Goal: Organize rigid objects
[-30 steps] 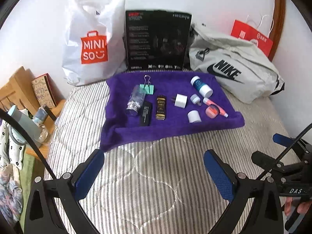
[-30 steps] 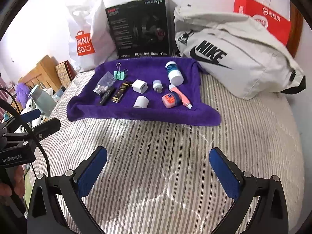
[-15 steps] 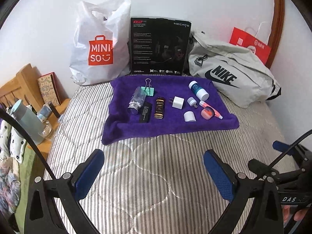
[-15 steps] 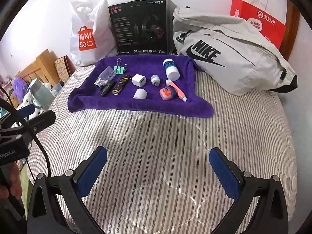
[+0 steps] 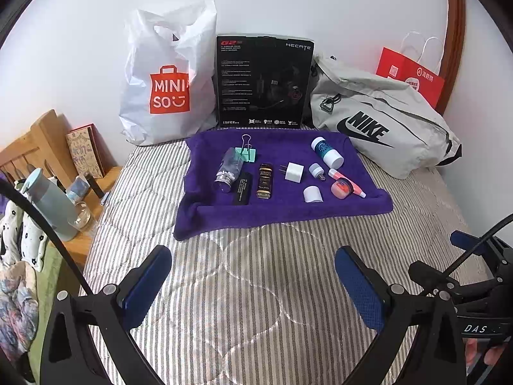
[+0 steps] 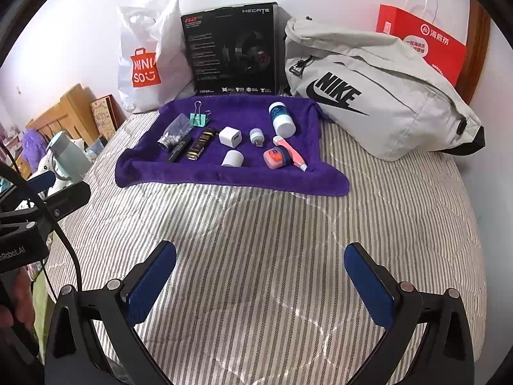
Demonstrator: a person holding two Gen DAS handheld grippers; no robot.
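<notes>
A home bedroom: striped quilted mattress on a bed [image 5: 256, 288], wooden bedside stand [image 5: 48, 147] w/ water bottle [image 5: 51, 205] at its left edge. Shopping bags [image 5: 166, 77], headset box [image 5: 263, 80] & grey sports bag [image 5: 384, 118] lean on the white wall along the far edge.

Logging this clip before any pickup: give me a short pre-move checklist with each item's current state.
1. Left tool open and empty: ok.
2. Right tool open and empty: ok.
3. Small items all on the purple towel: ok.
4. White charger apart from its neighbours: ok.
5. Pink tube free of the pink jar: not ok, they touch.
6. Where the items should go: cannot tell.
</notes>
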